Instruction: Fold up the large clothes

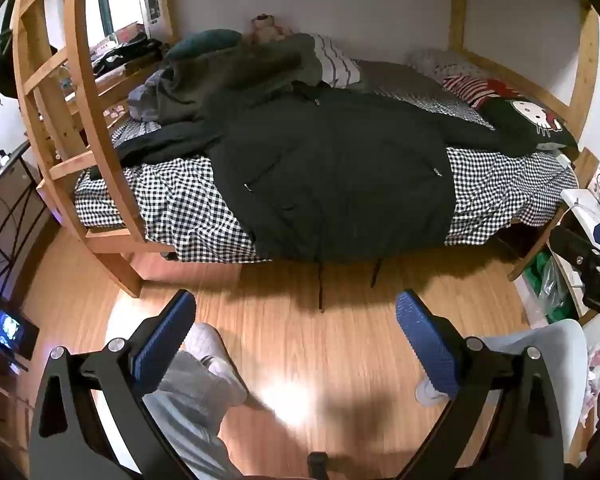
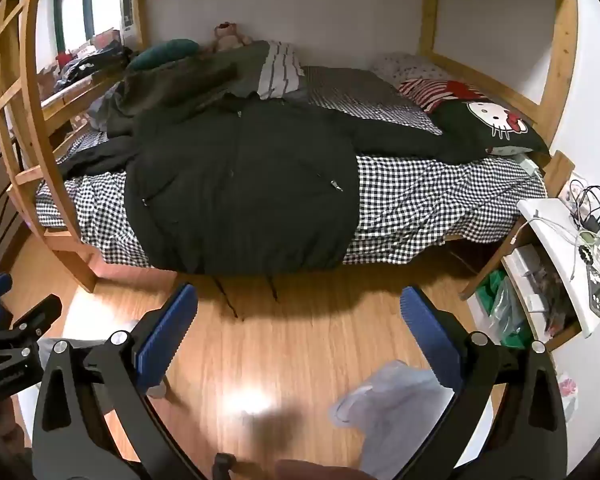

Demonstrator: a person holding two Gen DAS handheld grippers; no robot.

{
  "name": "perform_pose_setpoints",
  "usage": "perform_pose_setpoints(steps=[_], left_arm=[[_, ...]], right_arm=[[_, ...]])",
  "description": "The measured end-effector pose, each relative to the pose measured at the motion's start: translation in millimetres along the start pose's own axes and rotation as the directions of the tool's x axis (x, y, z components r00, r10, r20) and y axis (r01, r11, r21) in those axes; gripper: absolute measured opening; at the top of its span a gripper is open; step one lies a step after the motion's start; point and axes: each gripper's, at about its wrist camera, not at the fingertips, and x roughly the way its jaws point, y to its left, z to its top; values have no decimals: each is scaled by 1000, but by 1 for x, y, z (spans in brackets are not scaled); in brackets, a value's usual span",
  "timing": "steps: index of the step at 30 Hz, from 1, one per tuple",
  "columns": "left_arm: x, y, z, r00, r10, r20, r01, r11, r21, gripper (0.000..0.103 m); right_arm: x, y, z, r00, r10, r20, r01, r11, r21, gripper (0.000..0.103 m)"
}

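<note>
A large dark green jacket (image 1: pixel 332 172) lies spread, zipped, front up on the checked bed (image 1: pixel 172 208); its hem hangs over the near edge and two drawcords dangle toward the floor. It also shows in the right wrist view (image 2: pixel 240 192), one sleeve stretched right toward a Hello Kitty pillow (image 2: pixel 488 124). My left gripper (image 1: pixel 296 336) is open and empty above the wooden floor, short of the bed. My right gripper (image 2: pixel 296 336) is open and empty too, also over the floor. The right gripper's body shows at the left wrist view's right edge (image 1: pixel 592 268).
A pile of other clothes (image 1: pixel 236 68) and pillows lies at the bed's back left. A wooden bunk ladder (image 1: pixel 72 120) stands left. A white side shelf (image 2: pixel 560 264) with cables and bags stands right. My feet in white shoes (image 1: pixel 216 356) and a plastic bag (image 2: pixel 392 404) are on the floor.
</note>
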Motion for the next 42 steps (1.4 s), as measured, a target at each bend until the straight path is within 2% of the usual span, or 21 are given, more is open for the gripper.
perform_pose_setpoints(steps=[22, 26, 30, 42], left_arm=[[-3, 3, 1, 1000, 5, 14, -5, 1000, 0, 99], [-3, 5, 2, 1000, 9, 19, -9, 1000, -1, 99], [4, 6, 2, 1000, 25, 5, -25, 1000, 3, 99], [3, 4, 3, 1000, 23, 8, -23, 1000, 14, 99]], right_arm=[[-1, 1, -2, 1000, 8, -3, -8, 1000, -12, 100], [0, 1, -3, 1000, 18, 7, -18, 999, -45, 100], [5, 5, -6, 1000, -10, 18, 11, 997, -81, 100], [4, 4, -5, 1000, -7, 22, 9, 997, -79, 100]])
